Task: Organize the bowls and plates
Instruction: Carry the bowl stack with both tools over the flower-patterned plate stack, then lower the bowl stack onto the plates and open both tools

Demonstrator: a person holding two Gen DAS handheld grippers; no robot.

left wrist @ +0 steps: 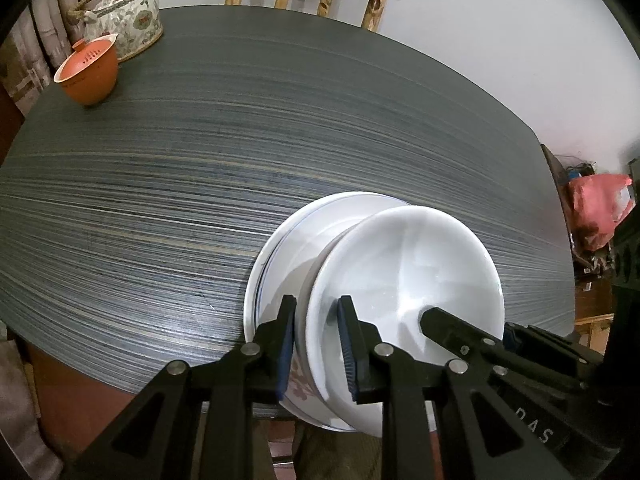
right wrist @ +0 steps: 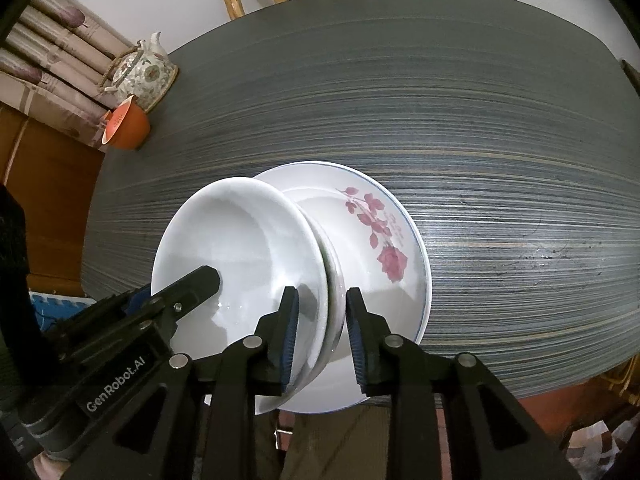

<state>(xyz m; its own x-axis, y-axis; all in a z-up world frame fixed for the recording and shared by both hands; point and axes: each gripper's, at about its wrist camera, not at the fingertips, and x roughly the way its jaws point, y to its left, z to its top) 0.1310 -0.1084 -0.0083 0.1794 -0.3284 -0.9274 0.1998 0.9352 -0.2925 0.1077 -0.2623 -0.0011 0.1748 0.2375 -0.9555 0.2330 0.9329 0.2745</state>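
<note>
In the left wrist view, the left gripper (left wrist: 316,320) points steeply down at the near edge of the dark striped worktop (left wrist: 200,184), its fingers (left wrist: 287,320) narrowly apart and straddling the near rim of the white bowl (left wrist: 408,272); whether the pads actually press on it cannot be told. That bowl sits nested in a stack on the flowered plate (left wrist: 276,256), whose rim shows to the bowl's left. The right gripper's finger enters from the bowl's right and reaches into its hollow. Far behind the bowl to the left stand an orange lidded cup (left wrist: 88,76) and a floral teapot (left wrist: 128,20). The right wrist view shows the rose pattern on the flowered plate (right wrist: 384,240), to the right of the white bowl (right wrist: 240,240). The right gripper (right wrist: 323,320) has its fingers (right wrist: 356,320) around the stacked bowl rims, with a visible gap at the right pad.
</note>
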